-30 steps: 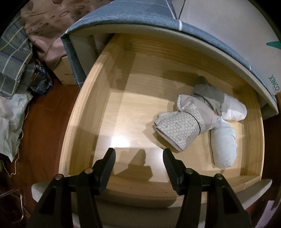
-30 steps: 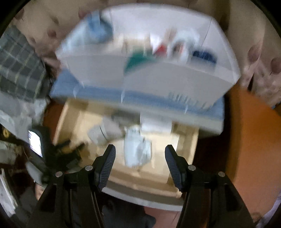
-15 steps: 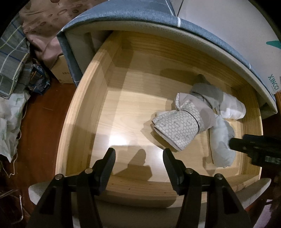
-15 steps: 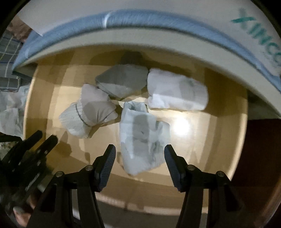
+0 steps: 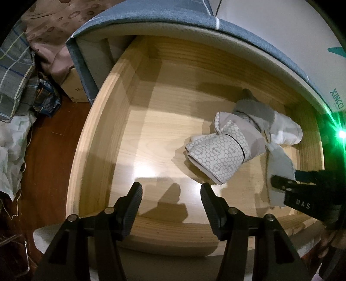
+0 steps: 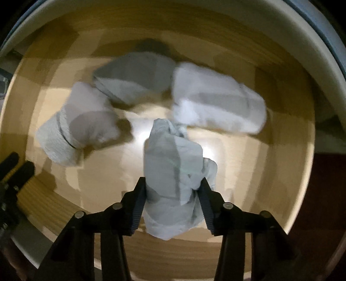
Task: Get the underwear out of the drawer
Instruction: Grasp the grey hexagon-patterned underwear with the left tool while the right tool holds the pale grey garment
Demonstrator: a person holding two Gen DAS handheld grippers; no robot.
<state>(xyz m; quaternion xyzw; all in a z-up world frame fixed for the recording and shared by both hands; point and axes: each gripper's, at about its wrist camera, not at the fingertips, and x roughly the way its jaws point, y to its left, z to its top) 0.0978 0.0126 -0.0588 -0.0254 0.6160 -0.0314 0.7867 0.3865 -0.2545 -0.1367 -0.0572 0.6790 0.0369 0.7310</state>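
Note:
An open wooden drawer holds several rolled pieces of underwear. A hexagon-patterned roll lies mid-drawer, with a grey one and a white one behind it. My right gripper points straight down into the drawer with its jaws closing. Both pads touch the pale blue roll between them. In the left wrist view the right gripper shows as black fingers over that roll. My left gripper hangs open over the drawer's front wall, holding nothing.
A blue-edged mattress overhangs the drawer's back. Left of the drawer are a cardboard box, a heap of clothes and dark wooden floor. The drawer's left half is bare wood.
My right gripper has dropped from high above into the drawer, its fingers coming down around the pale blue roll and narrowing onto it. It has entered the left wrist view. My left gripper has stayed still.

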